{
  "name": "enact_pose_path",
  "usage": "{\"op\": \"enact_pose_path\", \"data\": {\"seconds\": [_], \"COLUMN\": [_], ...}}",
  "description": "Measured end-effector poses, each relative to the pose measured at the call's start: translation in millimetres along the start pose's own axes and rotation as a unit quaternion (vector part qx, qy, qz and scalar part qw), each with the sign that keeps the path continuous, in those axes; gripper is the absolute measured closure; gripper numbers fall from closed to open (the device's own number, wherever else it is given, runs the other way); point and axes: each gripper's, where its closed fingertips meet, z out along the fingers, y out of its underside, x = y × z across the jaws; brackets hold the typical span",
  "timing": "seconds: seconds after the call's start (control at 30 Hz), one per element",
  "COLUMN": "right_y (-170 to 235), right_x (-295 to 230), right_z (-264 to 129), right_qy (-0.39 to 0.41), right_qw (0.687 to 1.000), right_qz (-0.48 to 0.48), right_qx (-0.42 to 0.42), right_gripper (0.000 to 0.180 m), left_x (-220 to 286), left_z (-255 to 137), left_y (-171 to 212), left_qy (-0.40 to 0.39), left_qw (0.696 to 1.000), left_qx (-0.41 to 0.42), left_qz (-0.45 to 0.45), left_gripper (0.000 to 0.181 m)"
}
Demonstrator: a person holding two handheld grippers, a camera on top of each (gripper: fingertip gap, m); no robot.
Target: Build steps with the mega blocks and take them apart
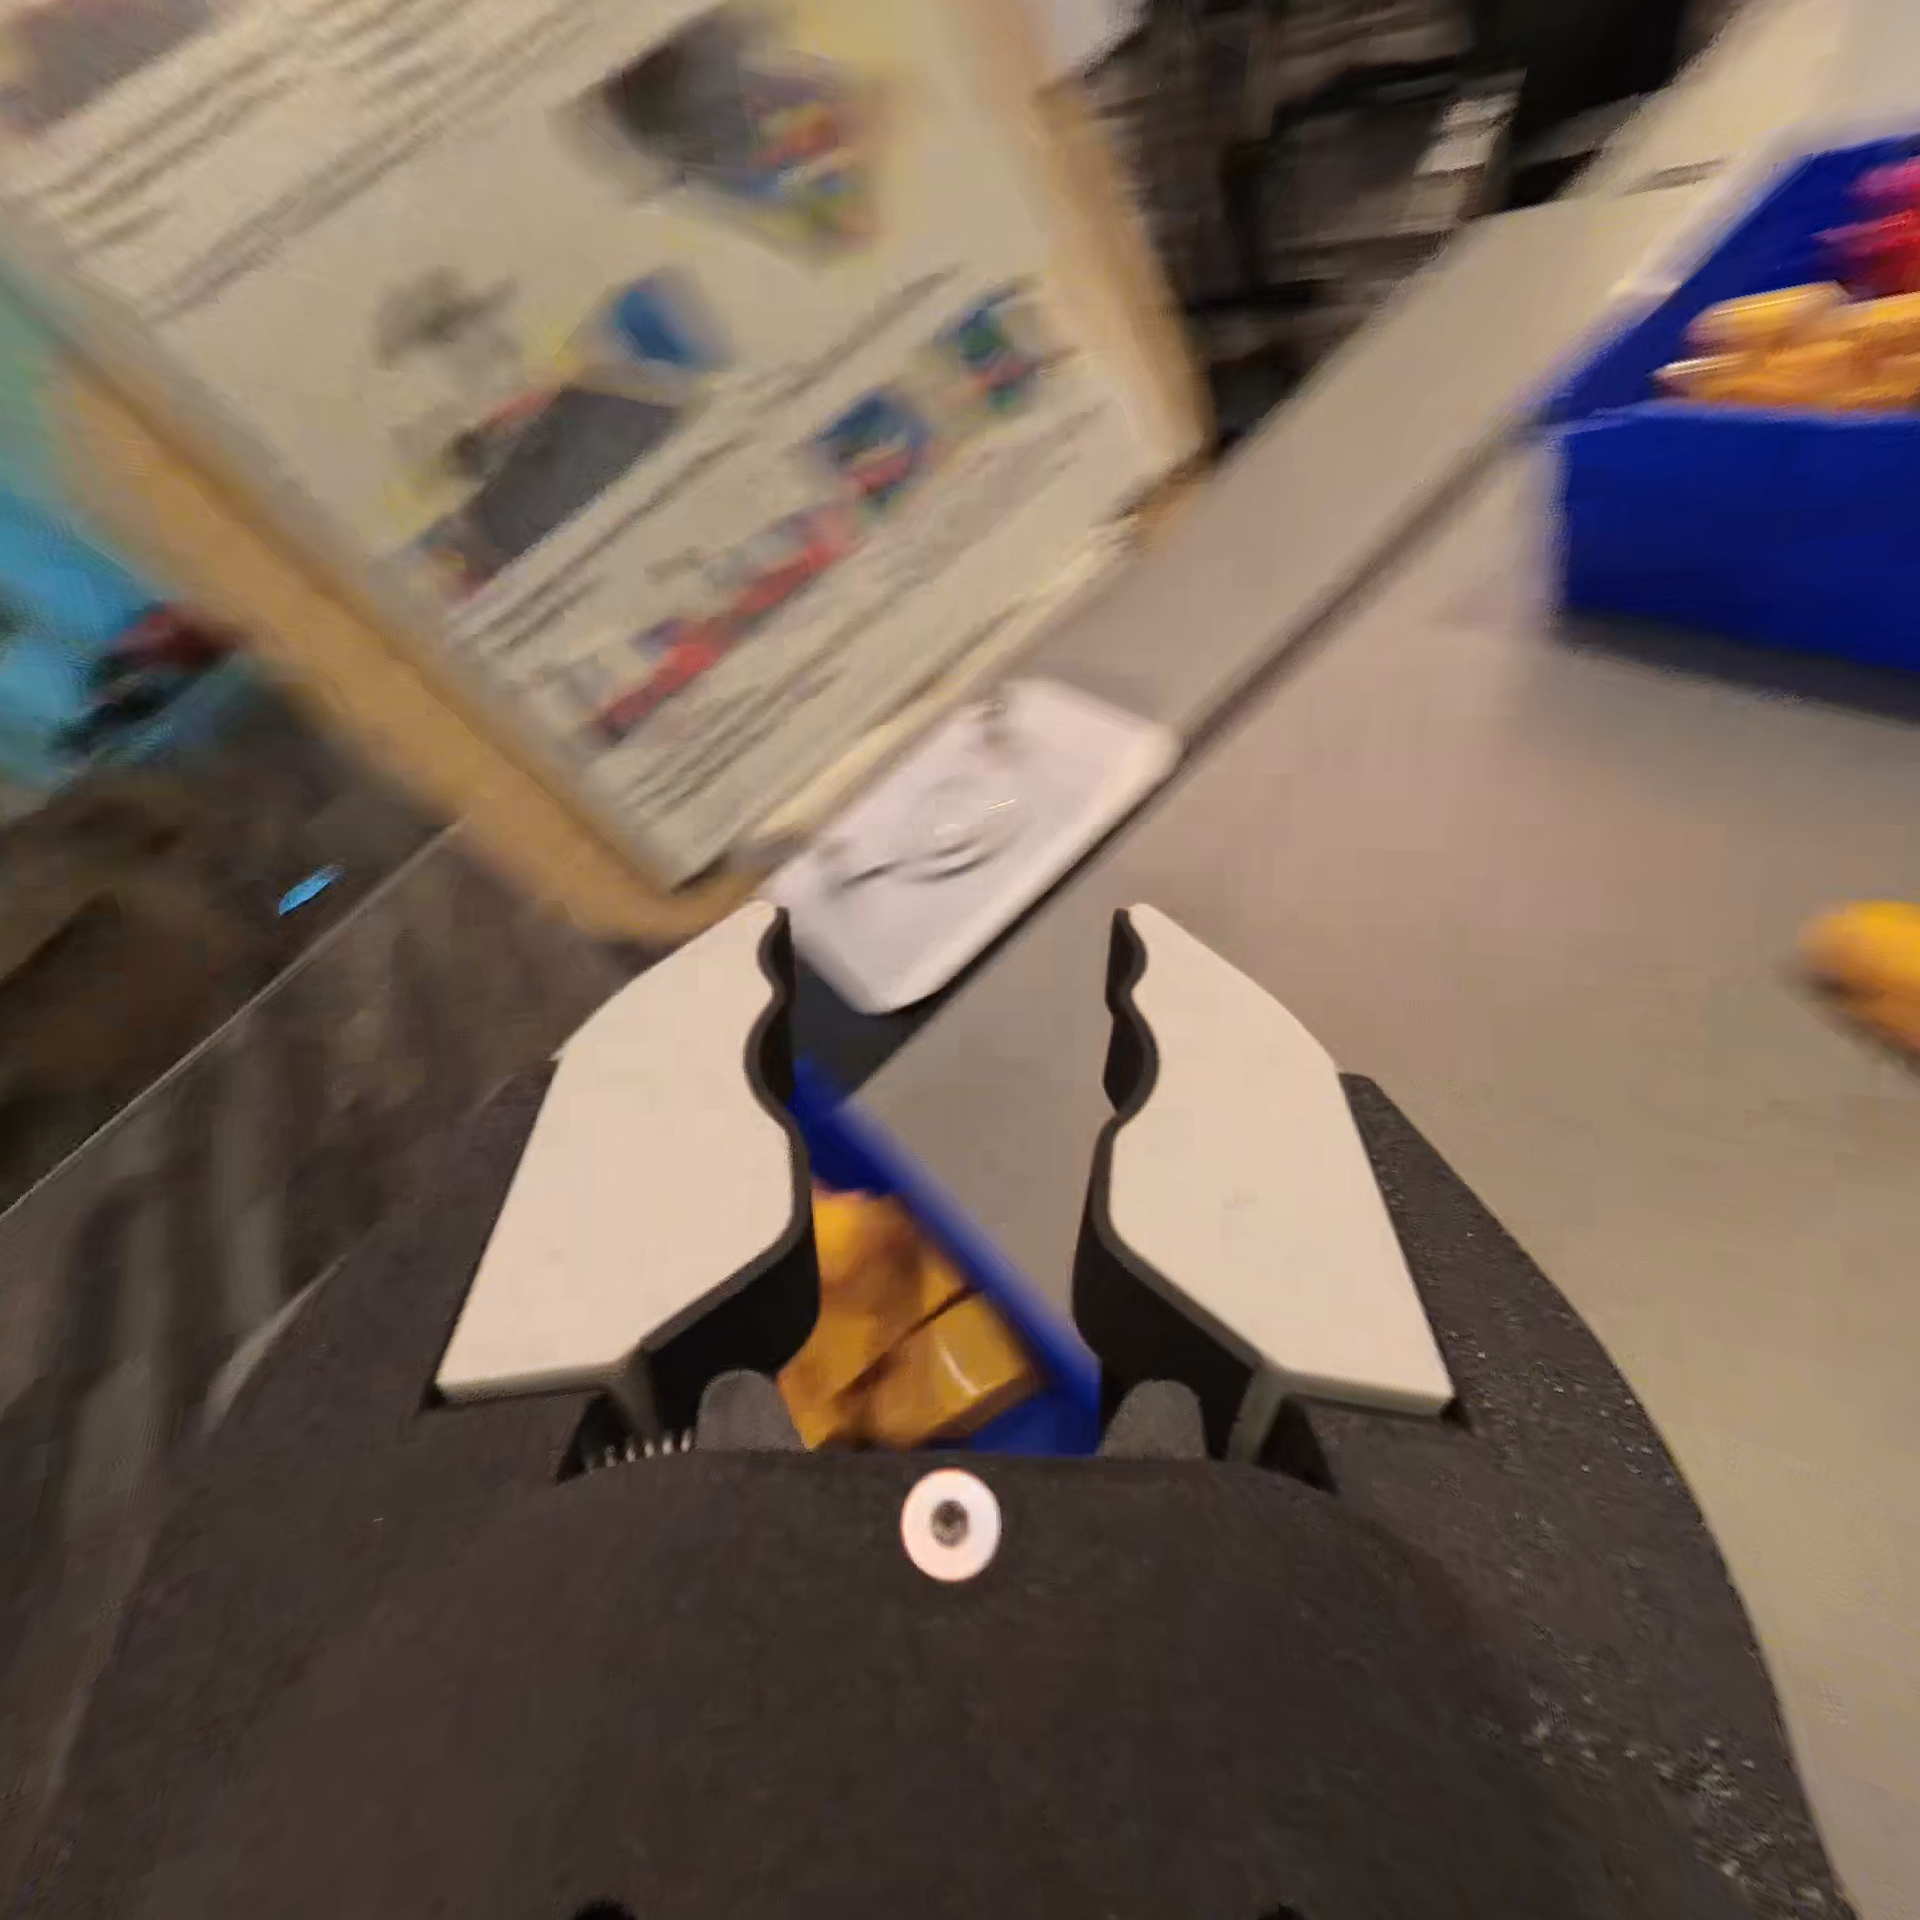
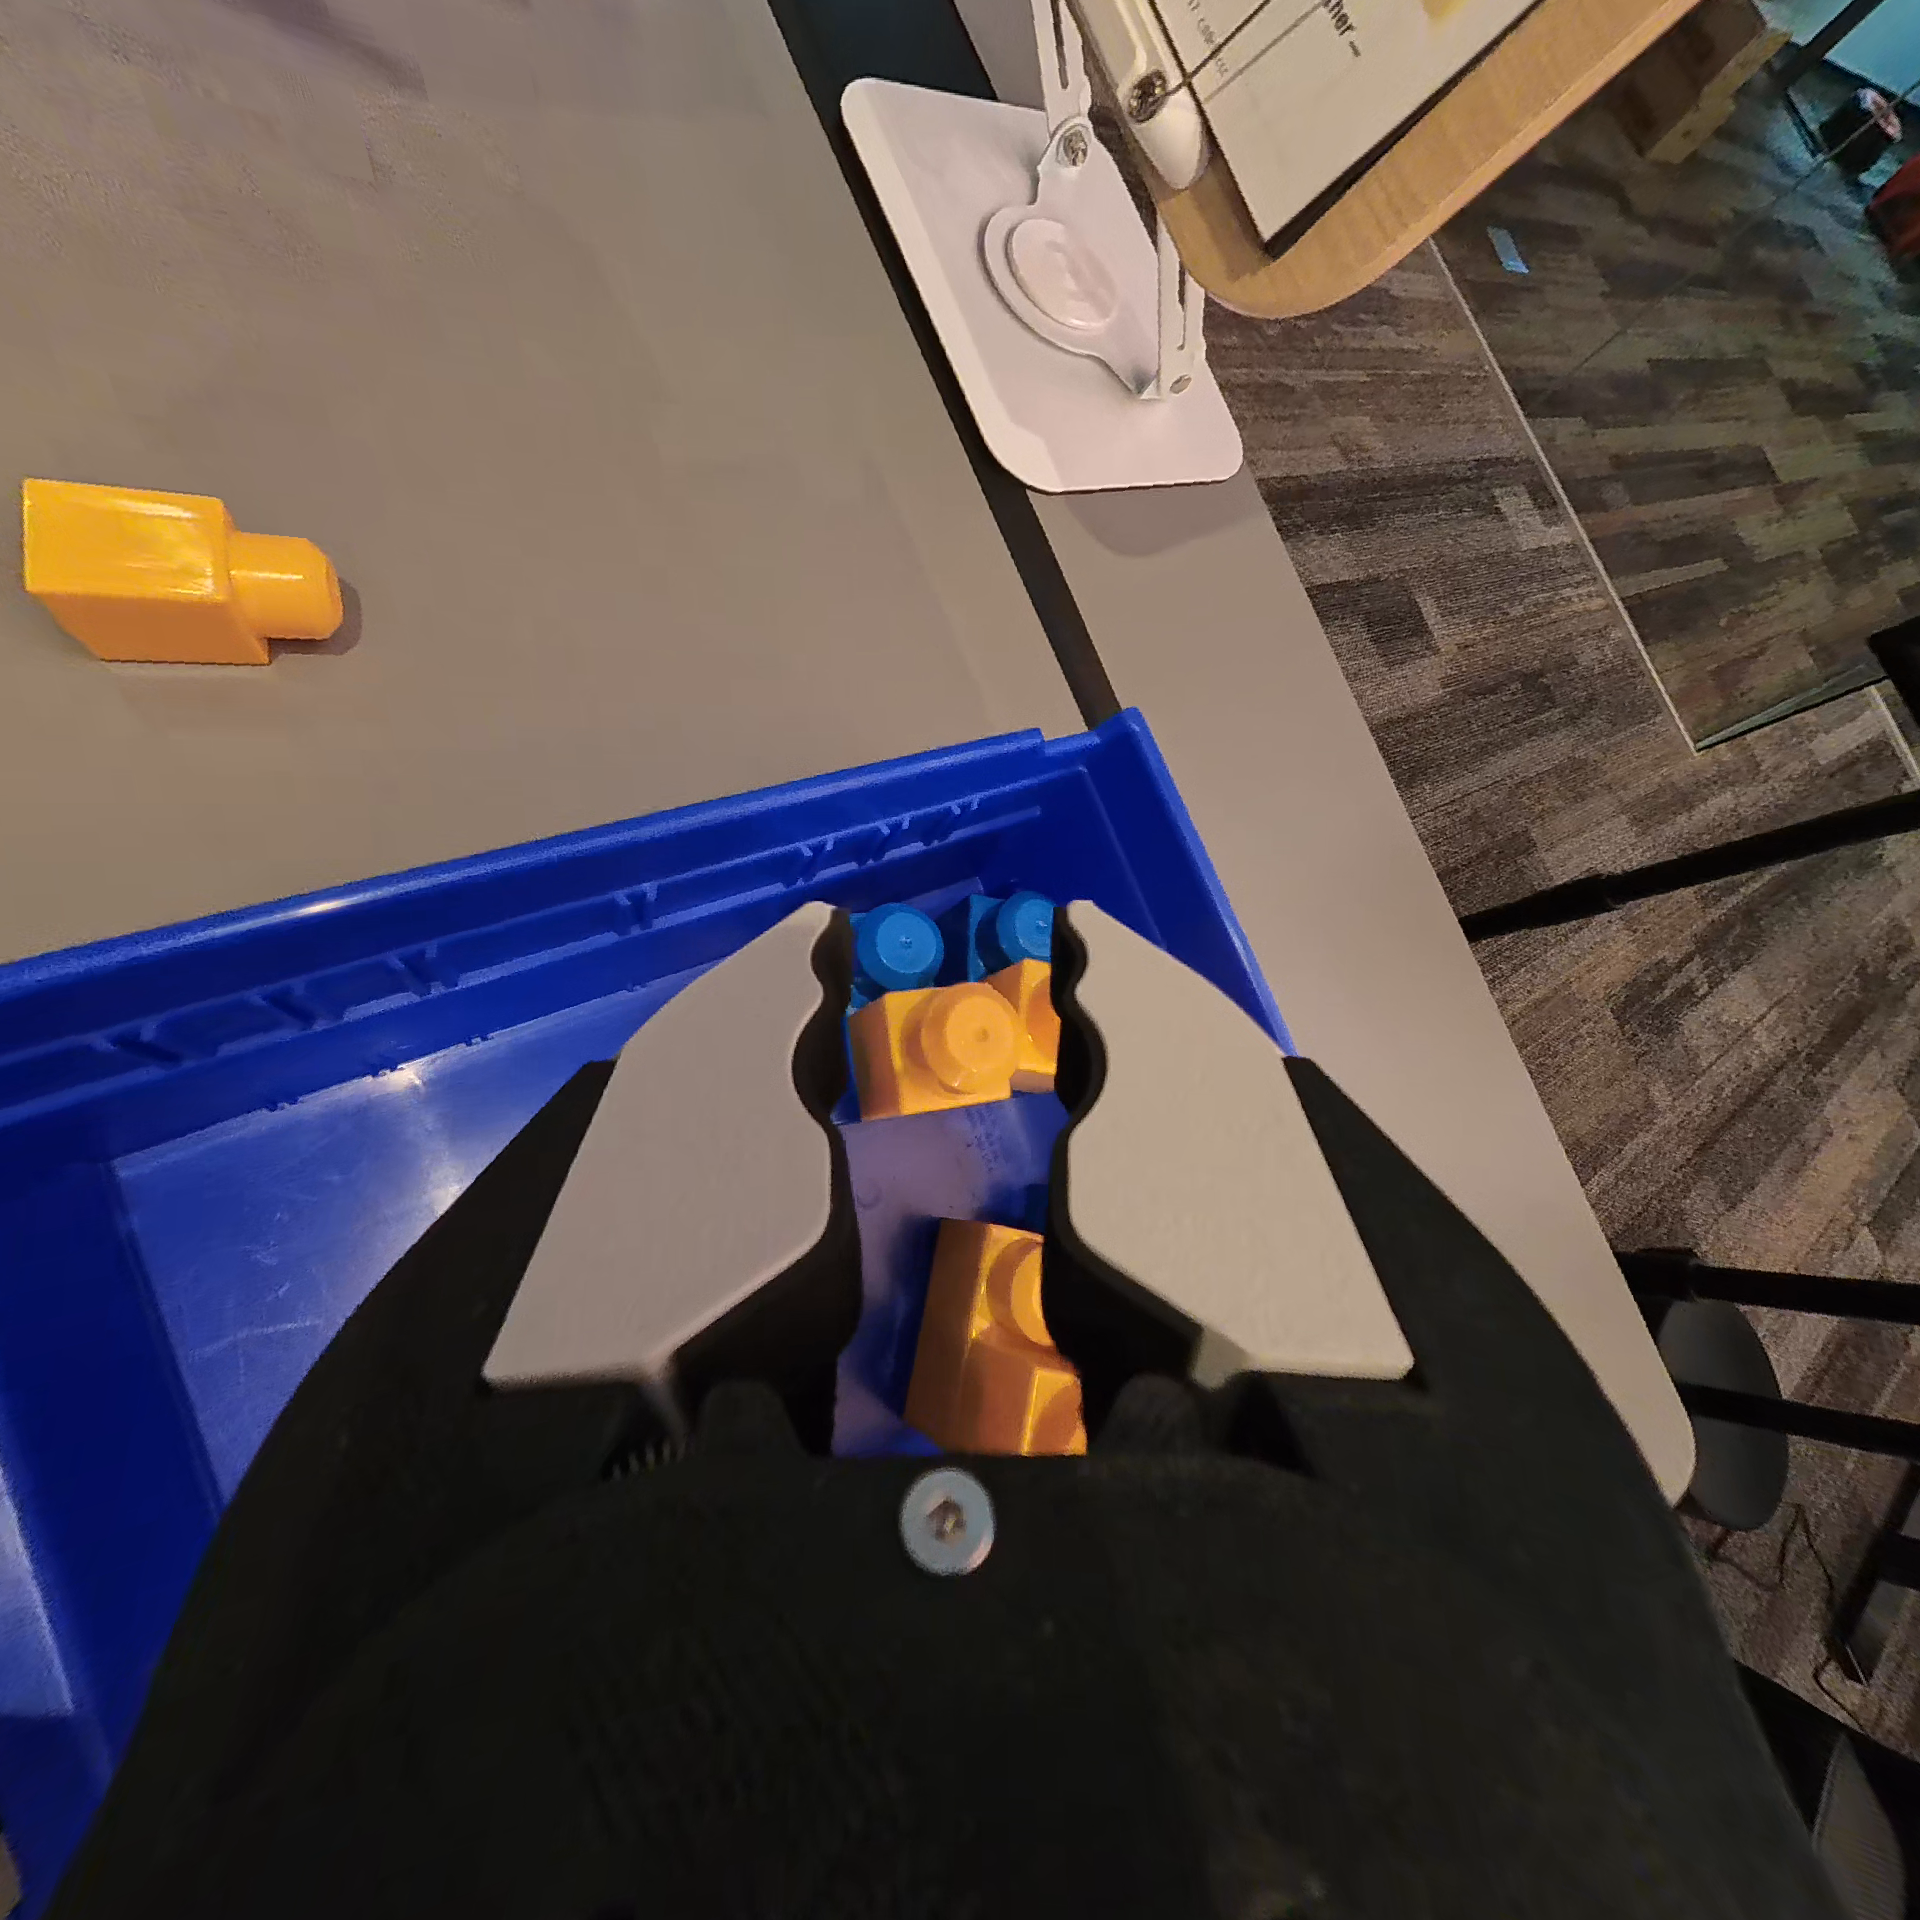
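While the right gripper [image 2: 948, 935] is hanging over the near right corner of a blue plastic bin [image 2: 520, 894], its grey tongs are standing spread, pinching nothing. Between their tips, a yellow one-stud mega block [image 2: 935, 1049] is lying against two blue studded blocks [image 2: 899, 940] in the bin's far corner, and a second yellow block [image 2: 997, 1340] is lying nearer the wrist. A lone yellow block [image 2: 166, 571] is resting on its side on the grey tabletop [image 2: 520, 312], far left and well apart from the bin.

The blocks are crowding together, so closing here is likely risking a pinch on two at once, or a fingertip catching the bin wall.

The left gripper [image 1: 948, 925] is also spread and empty, and its view is blurring heavily; it could be swinging toward a white stand base [image 1: 987, 821] at the table edge.
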Motion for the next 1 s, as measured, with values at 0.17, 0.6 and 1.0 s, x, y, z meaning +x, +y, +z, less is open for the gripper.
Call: {"op": "enact_pose_path", "data": {"seconds": [0.17, 0.6, 1.0], "right_y": [3.1, 12.4, 15.4], "right_x": [-5.0, -8.2, -10.5], "right_z": [10.3, 12.4, 12.9], "right_qy": [-0.013, -0.024, -0.033], "right_qw": [1.0, 0.999, 0.999], "right_qz": [-0.003, 0.009, 0.014], "right_qx": [-0.018, -0.033, -0.036], "right_gripper": [0.142, 0.142, 0.142], "left_x": [-80.0, -63.2, -65.2], "left_z": [2.8, 54.4, 61.5], "left_y": [91.1, 154.3, 168.4], "left_qy": [-0.014, 0.005, -0.038], "left_qw": [0.985, 0.979, 0.977], "left_qx": [-0.03, -0.099, -0.14], "left_qz": [-0.167, -0.179, -0.16], "left_gripper": [0.108, 0.096, 0.101]}}
